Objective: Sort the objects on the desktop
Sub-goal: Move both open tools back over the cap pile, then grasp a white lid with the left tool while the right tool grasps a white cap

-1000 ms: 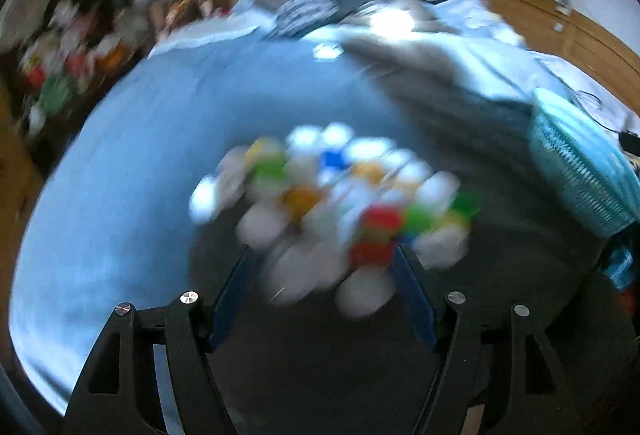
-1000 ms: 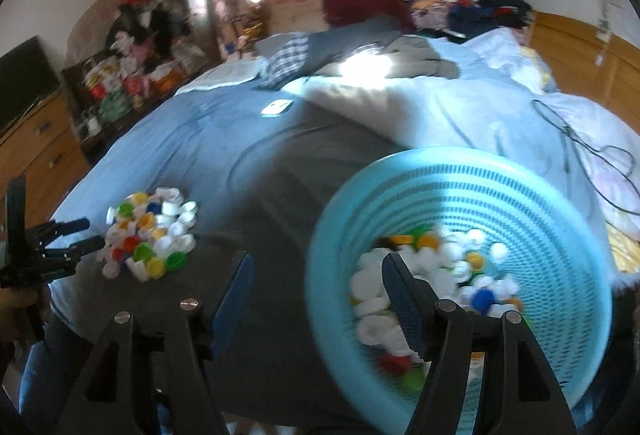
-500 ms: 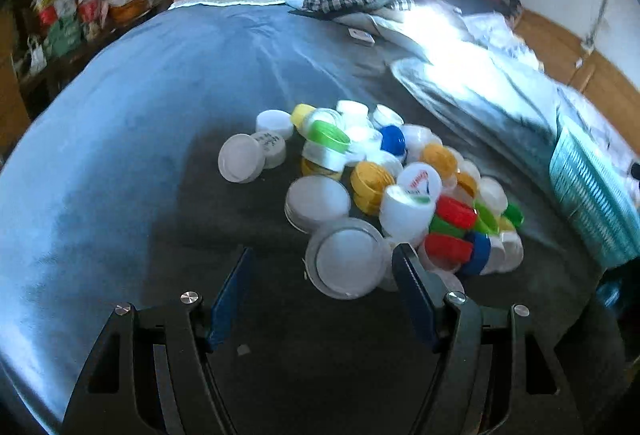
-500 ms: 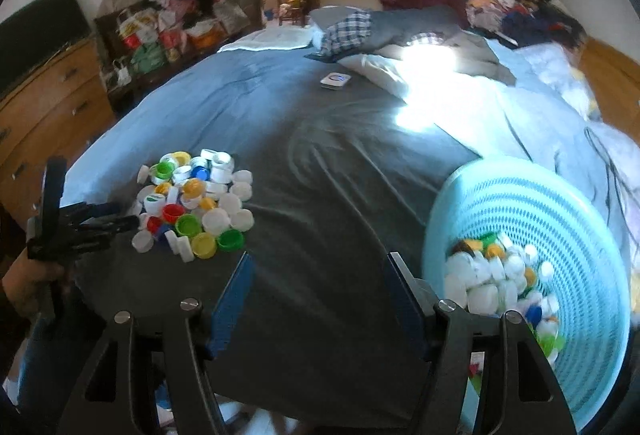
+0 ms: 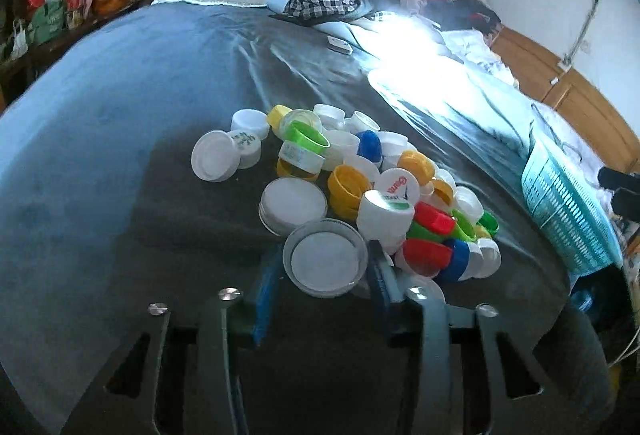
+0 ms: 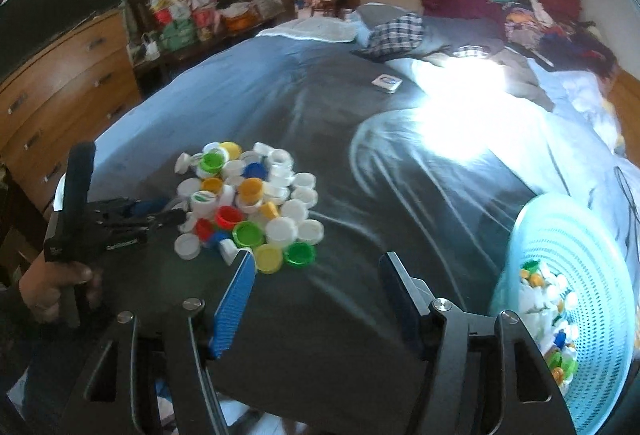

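Bed point(image 6: 400, 203): approx half the caps point(image 6: 248, 203) left, mid-left; rest in basket point(image 6: 580, 275), lower right. Left tool point(image 5: 325, 267) closing around big lid point(image 5: 325, 263); right tool point(image 6: 316, 275) released, empty.

Room dim, bluish cast. Blown-out glare patch on bed point(image 6: 448, 123), far right, washes out fabric detail. Bright doorway light far back. Dark shadow on near bedding. Fisheye bends edges, black corner vignette. Slight blur overall, background soft.
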`<state>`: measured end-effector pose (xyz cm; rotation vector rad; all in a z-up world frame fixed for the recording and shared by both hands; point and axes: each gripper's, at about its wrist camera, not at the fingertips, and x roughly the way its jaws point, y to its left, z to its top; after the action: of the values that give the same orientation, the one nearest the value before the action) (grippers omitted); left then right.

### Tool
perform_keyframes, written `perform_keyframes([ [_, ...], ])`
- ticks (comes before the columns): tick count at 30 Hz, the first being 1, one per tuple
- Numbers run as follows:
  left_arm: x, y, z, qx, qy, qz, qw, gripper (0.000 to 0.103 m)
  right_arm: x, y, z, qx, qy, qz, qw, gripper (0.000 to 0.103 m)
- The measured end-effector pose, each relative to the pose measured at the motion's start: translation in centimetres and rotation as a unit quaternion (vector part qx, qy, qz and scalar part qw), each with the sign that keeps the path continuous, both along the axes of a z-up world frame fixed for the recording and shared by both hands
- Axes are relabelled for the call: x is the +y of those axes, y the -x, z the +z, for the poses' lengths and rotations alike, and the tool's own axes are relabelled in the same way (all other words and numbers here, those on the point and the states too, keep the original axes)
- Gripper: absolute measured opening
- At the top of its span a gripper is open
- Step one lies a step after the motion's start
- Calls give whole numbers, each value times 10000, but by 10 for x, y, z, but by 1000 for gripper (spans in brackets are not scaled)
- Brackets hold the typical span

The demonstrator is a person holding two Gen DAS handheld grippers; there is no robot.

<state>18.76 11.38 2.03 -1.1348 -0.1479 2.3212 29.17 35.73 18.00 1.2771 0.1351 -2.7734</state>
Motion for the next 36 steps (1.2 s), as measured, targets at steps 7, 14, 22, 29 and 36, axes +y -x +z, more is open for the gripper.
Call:
perform_keyframes([
  [7,-10,1,6,58,-172,124,9998,34,-25,16,-3,-100,-45,236,9997,61],
  [14,-67,-3,30,273,-186,1026,9942,34,-59,44,-13,-169,55,688,9975,57],
  [22,-107,0,32,206,16,1686,9855,34,-126,102,-34,-198,-61,1485,9887,57],
  [29,-114,5,22,38,-93,1747,9846,34,-179,148,-67,-216,-658,2372,9690,56],
  [36,-117,10,16,-35,-159,1720,9850,34,-204,165,-95,-203,-1658,3346,9274,55],
])
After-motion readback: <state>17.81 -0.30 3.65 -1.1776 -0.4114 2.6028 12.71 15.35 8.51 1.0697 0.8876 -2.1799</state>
